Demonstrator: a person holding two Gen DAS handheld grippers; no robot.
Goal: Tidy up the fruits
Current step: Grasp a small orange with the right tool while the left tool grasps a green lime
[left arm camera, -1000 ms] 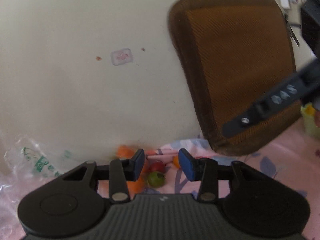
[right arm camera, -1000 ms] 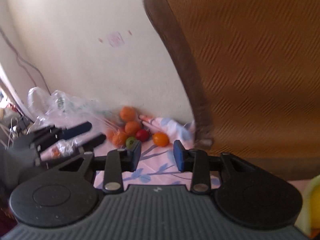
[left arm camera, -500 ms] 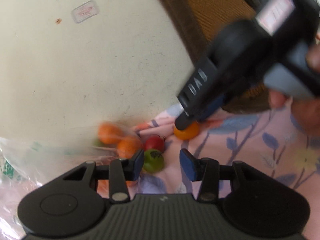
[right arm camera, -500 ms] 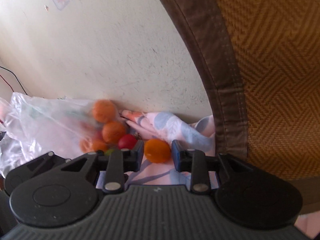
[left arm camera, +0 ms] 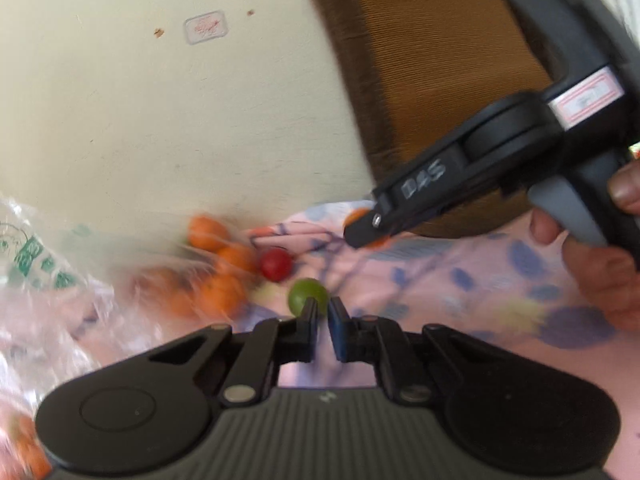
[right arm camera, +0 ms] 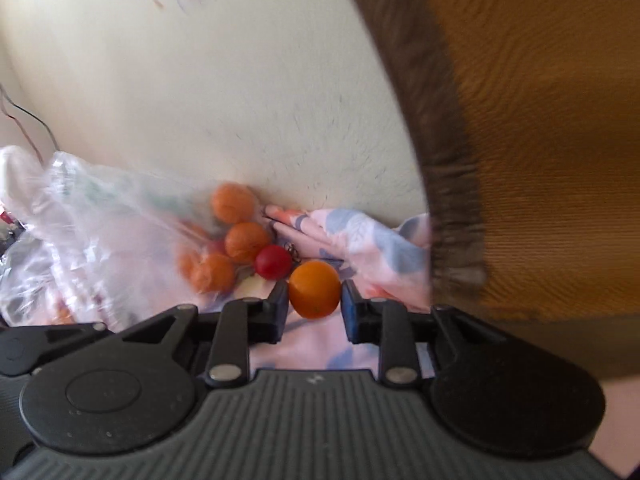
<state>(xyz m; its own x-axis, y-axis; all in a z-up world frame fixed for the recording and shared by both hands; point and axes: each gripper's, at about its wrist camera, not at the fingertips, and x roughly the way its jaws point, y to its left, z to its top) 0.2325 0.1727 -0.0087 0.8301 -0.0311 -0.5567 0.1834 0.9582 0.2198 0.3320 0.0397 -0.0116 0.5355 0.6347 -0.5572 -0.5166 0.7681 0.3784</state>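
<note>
A small green fruit [left arm camera: 306, 295] lies on the flowered cloth just beyond my left gripper [left arm camera: 323, 310], whose fingers stand nearly together with nothing between them. A red fruit [left arm camera: 276, 264] lies behind it, beside several oranges [left arm camera: 224, 292] in a clear plastic bag. My right gripper [right arm camera: 314, 296] has its pads on either side of a loose orange [right arm camera: 314, 289], close against it. The red fruit [right arm camera: 273, 261] and bagged oranges [right arm camera: 234, 202] lie just left of it. In the left wrist view the right gripper [left arm camera: 372, 232] reaches in from the right, over that orange.
A cream wall [left arm camera: 160, 112] rises right behind the fruit. A brown woven cushion [right arm camera: 540, 100] leans against it on the right. The clear plastic bag [right arm camera: 80, 220] spreads to the left. A pink flowered cloth [left arm camera: 460, 280] covers the surface.
My left gripper's fingers have closed to a narrow gap, the green fruit now just ahead of the tips. My right gripper moved in around the loose orange and narrowed onto it.
</note>
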